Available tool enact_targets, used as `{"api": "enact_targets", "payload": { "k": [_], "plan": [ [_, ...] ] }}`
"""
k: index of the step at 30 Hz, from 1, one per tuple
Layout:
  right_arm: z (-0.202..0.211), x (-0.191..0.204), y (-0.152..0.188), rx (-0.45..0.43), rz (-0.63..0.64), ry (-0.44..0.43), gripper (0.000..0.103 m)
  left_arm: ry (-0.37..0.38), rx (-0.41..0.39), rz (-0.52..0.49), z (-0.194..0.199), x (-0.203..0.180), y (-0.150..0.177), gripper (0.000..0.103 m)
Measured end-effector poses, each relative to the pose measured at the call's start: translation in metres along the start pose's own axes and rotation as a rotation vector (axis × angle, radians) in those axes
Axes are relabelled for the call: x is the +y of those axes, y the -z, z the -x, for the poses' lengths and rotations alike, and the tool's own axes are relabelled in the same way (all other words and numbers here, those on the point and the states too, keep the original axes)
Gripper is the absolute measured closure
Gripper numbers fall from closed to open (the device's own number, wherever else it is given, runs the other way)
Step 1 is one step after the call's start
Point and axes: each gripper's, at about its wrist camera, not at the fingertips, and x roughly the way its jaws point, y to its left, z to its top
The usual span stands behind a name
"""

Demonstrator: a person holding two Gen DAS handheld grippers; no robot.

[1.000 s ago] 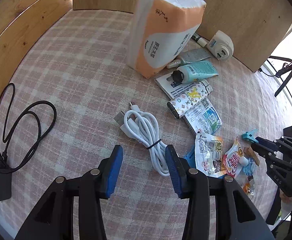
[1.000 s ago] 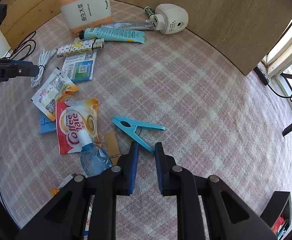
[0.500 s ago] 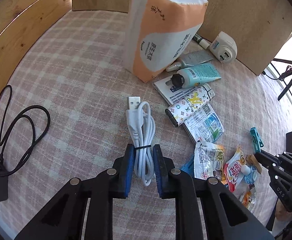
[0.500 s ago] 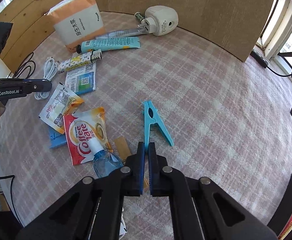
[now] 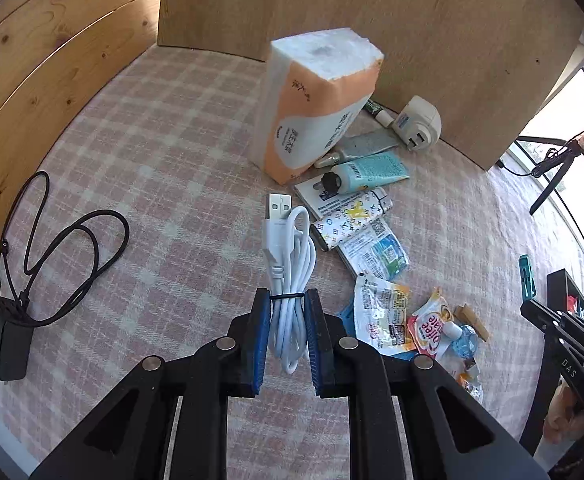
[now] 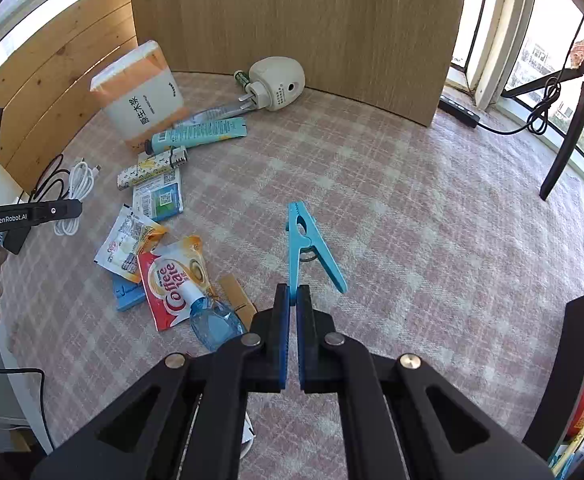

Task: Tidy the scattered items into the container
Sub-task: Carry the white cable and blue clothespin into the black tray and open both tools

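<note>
My left gripper [image 5: 288, 300] is shut on a coiled white USB cable [image 5: 290, 256] and holds it above the checked cloth; the cable also shows in the right wrist view [image 6: 77, 184]. My right gripper [image 6: 293, 294] is shut on one leg of a blue clothes peg [image 6: 304, 240], lifted off the cloth; the peg also shows in the left wrist view [image 5: 526, 276]. A black container [image 6: 572, 364] with items inside stands at the right edge; it also shows in the left wrist view [image 5: 564, 284].
A tissue pack [image 5: 316, 108], blue tube [image 5: 368, 170], patterned lighter [image 5: 350, 222], white plug adapter [image 5: 418, 128], sachets [image 6: 172, 280] and a crushed bottle [image 6: 216, 322] lie on the cloth. A black cable with adapter [image 5: 32, 272] lies left. Wooden boards stand behind.
My left gripper closed on the white cable and lifted it. My right gripper closed on the blue peg and raised it, turning it to point away.
</note>
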Motion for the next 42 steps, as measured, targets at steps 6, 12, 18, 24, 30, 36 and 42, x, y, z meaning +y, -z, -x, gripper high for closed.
{"api": "enact_targets", "payload": {
  "k": [6,12,18,24,30,36,42],
  "plan": [
    [0.040,-0.047,0.019,-0.064,-0.130,0.060,0.100,0.093,-0.021,-0.125,0.035,-0.029,-0.001,0.087],
    [0.103,-0.116,0.068,-0.115,-0.326,0.159,0.100,0.218,0.002,-0.303,0.022,-0.155,0.017,0.087],
    [0.170,-0.194,0.134,-0.149,-0.518,0.291,0.100,0.346,0.052,-0.498,0.016,-0.284,0.051,0.087],
    [0.217,-0.258,0.199,-0.145,-0.681,0.413,0.100,0.445,0.088,-0.687,0.032,-0.398,0.110,0.087],
    [0.239,-0.283,0.236,-0.150,-0.733,0.460,0.099,0.508,0.112,-0.859,0.044,-0.478,0.164,0.063],
    [0.257,-0.283,0.247,-0.212,-0.775,0.474,0.069,0.486,0.073,-0.888,0.052,-0.485,0.178,0.059],
    [0.254,-0.270,0.233,-0.228,-0.737,0.446,0.069,0.446,0.065,-0.825,0.050,-0.454,0.161,0.067]
  ]
}}
